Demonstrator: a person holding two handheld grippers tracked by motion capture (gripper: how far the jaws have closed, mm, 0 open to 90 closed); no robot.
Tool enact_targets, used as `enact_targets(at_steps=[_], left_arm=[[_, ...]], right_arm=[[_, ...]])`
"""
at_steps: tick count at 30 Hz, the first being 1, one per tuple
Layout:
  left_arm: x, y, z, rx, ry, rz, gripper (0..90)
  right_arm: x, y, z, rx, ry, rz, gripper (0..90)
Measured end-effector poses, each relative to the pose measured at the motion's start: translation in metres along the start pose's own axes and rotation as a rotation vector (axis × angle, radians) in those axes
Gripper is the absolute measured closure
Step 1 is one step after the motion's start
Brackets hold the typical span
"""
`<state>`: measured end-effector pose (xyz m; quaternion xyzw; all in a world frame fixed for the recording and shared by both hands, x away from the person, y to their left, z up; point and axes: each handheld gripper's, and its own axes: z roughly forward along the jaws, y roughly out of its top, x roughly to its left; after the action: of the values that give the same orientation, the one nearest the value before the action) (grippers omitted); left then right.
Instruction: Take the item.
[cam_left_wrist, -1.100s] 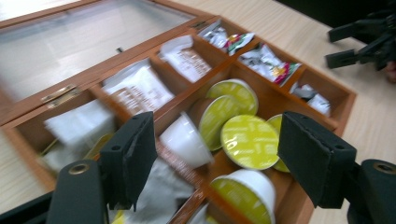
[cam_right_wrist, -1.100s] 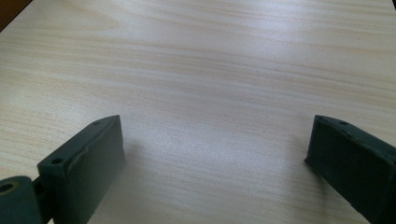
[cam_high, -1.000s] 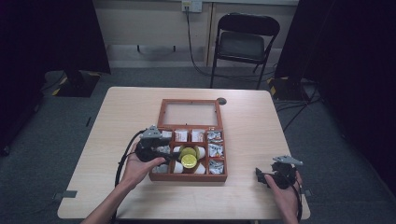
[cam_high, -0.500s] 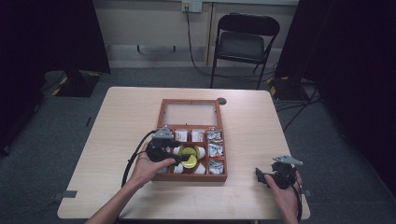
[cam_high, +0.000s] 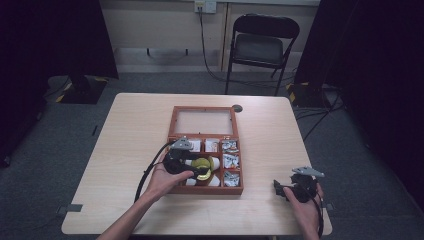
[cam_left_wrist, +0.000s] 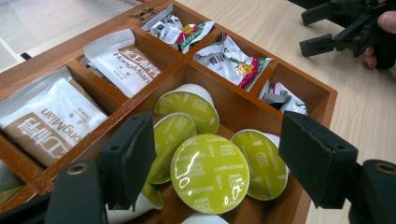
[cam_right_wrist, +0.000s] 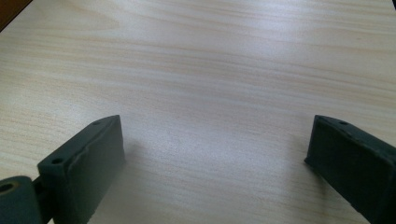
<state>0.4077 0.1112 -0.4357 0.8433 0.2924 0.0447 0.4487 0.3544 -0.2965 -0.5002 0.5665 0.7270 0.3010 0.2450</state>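
1. The left tool (cam_left_wrist: 212, 158) hangs just above the middle box of the brown wooden tray (cam_high: 206, 189) with many little boxes. Its jaws have just been closing a bit. They are part way open and hold nothing.
2. Between the jaws lies a round green-lidded coffee cup (cam_left_wrist: 208, 172) that says "cappuccino". The pads do not press on it yet. More green cups (cam_left_wrist: 187, 105) lie beyond it and on both sides.
3. To do this well, I think the left tool should go straight down so one jaw lands on each side of that one cup. Then it should squeeze softly, because the shiny lid looks thin.
4. The cups are packed close. A jaw could bump a cup beside it or slip on the smooth lid.
5. The wooden walls stand close to both jaws, so there is little room to the sides. Straight up is free.
6. White paper packets (cam_left_wrist: 50, 122) lie in the boxes left of the tool, and crinkly flowery packets (cam_left_wrist: 232, 59) lie beyond it.
7. The right tool (cam_high: 283, 188) rests far off on the pale wooden table (cam_right_wrist: 224, 70). Its jaws are wide apart and hold nothing.
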Motion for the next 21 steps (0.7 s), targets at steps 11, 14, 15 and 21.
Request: enact_targets(at_steps=[11, 14, 15, 21], left_arm=[[0.002, -0.002, 0.009, 0.049, -0.012, -0.014, 30.3], [0.002, -0.004, 0.012, 0.072, -0.005, 0.002, 31.7], [0.002, -0.004, 0.012, 0.087, -0.001, 0.007, 31.7], [0.003, -0.006, 0.017, 0.110, -0.002, 0.005, 31.5]], right_arm=[[0.000, 0.000, 0.000, 0.000, 0.000, 0.000, 3.4], [0.000, 0.000, 0.000, 0.000, 0.000, 0.000, 3.4], [0.000, 0.000, 0.000, 0.000, 0.000, 0.000, 3.4], [0.000, 0.000, 0.000, 0.000, 0.000, 0.001, 3.4]])
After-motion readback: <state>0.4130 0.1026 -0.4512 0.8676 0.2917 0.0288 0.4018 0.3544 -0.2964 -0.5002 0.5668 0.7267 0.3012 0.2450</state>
